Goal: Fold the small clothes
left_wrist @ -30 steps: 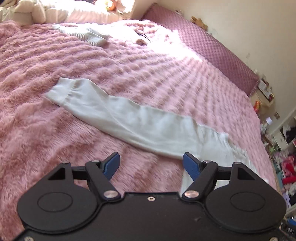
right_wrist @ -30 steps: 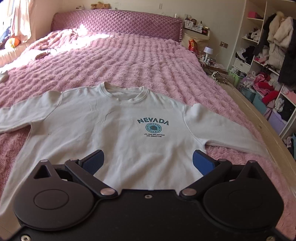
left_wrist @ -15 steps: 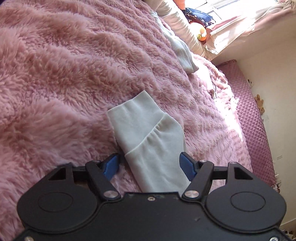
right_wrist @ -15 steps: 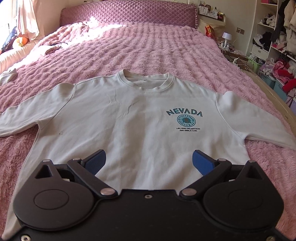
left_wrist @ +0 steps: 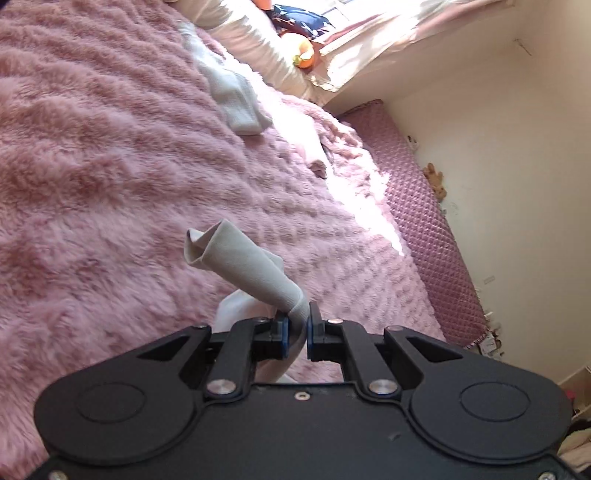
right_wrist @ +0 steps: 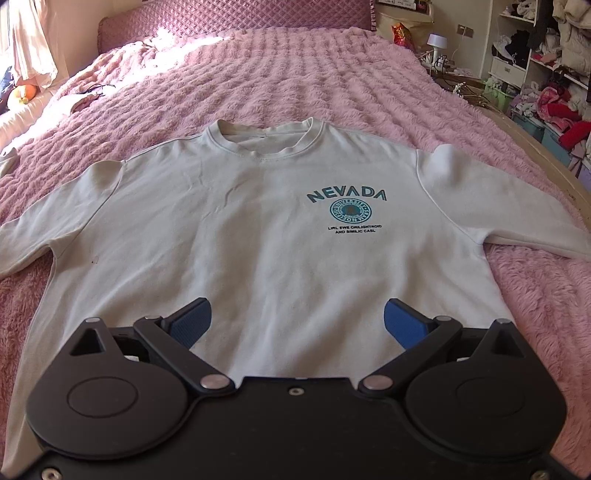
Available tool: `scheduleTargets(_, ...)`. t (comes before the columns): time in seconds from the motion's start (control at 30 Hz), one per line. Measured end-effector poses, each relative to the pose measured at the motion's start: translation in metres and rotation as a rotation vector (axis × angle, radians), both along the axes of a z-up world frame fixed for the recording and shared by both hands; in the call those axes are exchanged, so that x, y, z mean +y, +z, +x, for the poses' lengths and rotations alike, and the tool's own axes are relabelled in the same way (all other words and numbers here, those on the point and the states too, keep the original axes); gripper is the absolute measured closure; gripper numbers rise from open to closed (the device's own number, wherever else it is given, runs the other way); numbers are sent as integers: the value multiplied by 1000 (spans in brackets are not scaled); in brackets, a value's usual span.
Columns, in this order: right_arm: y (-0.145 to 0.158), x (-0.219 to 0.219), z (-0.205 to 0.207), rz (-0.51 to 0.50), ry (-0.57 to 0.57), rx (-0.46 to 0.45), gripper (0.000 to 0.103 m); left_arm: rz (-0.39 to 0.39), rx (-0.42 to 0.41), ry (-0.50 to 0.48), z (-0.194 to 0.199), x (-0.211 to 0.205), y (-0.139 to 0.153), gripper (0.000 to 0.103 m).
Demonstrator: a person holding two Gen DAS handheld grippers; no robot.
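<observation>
A pale grey sweatshirt [right_wrist: 266, 236] with a teal "NEVADA" print lies flat, front up, on the pink fluffy bedspread [right_wrist: 332, 74], sleeves spread to both sides. My right gripper [right_wrist: 297, 323] hovers open over its lower hem, nothing between the blue pads. In the left wrist view my left gripper [left_wrist: 295, 332] is shut on the sweatshirt's sleeve cuff [left_wrist: 240, 262]. The cuff end sticks up and forward past the pads, lifted off the bedspread [left_wrist: 92, 184].
A folded white garment [left_wrist: 232, 96] lies farther up the bed beside pillows and an orange soft toy [left_wrist: 304, 55]. The quilted headboard [right_wrist: 236, 18] closes the far end. Cluttered shelves [right_wrist: 539, 55] and a nightstand stand right of the bed's wooden edge.
My left gripper swung along the sleeve to its cuff, rolled, and closed on it, lifting the cuff. The right gripper sank a little closer to the sweatshirt, staying open.
</observation>
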State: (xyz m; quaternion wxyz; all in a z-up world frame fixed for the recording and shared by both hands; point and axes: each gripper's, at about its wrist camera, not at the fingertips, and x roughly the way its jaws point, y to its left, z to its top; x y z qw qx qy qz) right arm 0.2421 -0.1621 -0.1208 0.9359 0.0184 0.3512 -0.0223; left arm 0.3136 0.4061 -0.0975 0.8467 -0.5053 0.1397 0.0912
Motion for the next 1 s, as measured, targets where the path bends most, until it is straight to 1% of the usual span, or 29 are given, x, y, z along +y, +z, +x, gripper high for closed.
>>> scheduleTargets(0.1, 3, -18, -6, 23, -19, -11, 1, 55, -101, -152, 26, -55, 46, 98)
scheduleTargets(0.13, 3, -24, -9, 28, -28, -17, 1, 73, -142, -222, 36, -82, 62, 98)
scheduleTargets(0.17, 5, -30, -12, 35, -39, -24, 1, 80, -174, -278, 44, -104, 73, 98)
scheduleTargets(0.2, 6, -36, -15, 42, -48, -28, 1, 81, -209, -351, 54, -136, 84, 98)
scheduleTargets(0.27, 8, -51, -20, 69, -68, -34, 1, 65, -239, -449, 69, -185, 92, 98)
scheduleTargets(0.3, 8, -57, -23, 78, -77, -36, 1, 44, -248, -515, 77, -218, 91, 98)
scheduleTargets(0.4, 8, -78, -32, 90, -107, -36, 1, 7, -249, -653, 95, -295, 78, 97)
scheduleTargets(0.43, 7, -85, -34, 90, -117, -36, 1, 2, -230, -713, 101, -325, 67, 97)
scheduleTargets(0.47, 6, -93, -36, 90, -128, -33, 1, -3, -201, -770, 106, -354, 54, 94)
scheduleTargets(0.5, 5, -100, -37, 90, -141, -28, 1, -8, -166, -816, 111, -374, 41, 81)
scheduleTargets(0.53, 5, -105, -38, 91, -152, -25, 1, -11, -129, -852, 115, -388, 31, 59)
scheduleTargets(0.57, 3, -113, -38, 95, -161, -24, 1, -7, -72, -875, 116, -401, 17, 60)
scheduleTargets(0.6, 2, -118, -37, 102, -164, -23, 1, -3, -60, -884, 115, -403, 10, 60)
scheduleTargets(0.63, 2, -124, -36, 114, -165, -28, 1, 4, -69, -893, 110, -402, 4, 59)
scheduleTargets(0.7, -1, -134, -33, 162, -158, -54, 1, 47, -74, -869, 99, -386, -1, 57)
scheduleTargets(0.77, -7, -142, -24, 250, -139, -69, 1, 123, -20, -801, 97, -352, -7, 56)
scheduleTargets(0.8, -12, -145, -14, 310, -130, -70, 2, 147, 17, -770, 98, -335, -12, 55)
scheduleTargets(0.87, -21, -150, 7, 403, -132, -73, 7, 168, 78, -711, 98, -305, -23, 55)
scheduleTargets(0.9, -26, -150, 17, 441, -141, -83, 15, 180, 108, -671, 98, -284, -30, 55)
scheduleTargets(0.93, -28, -149, 27, 466, -137, -99, 17, 188, 128, -646, 96, -274, -37, 55)
scheduleTargets(0.97, -32, -145, 38, 469, -127, -112, 17, 189, 154, -614, 95, -259, -41, 55)
scheduleTargets(1.0, -35, -139, 48, 433, -159, -98, 17, 182, 172, -592, 92, -249, -49, 55)
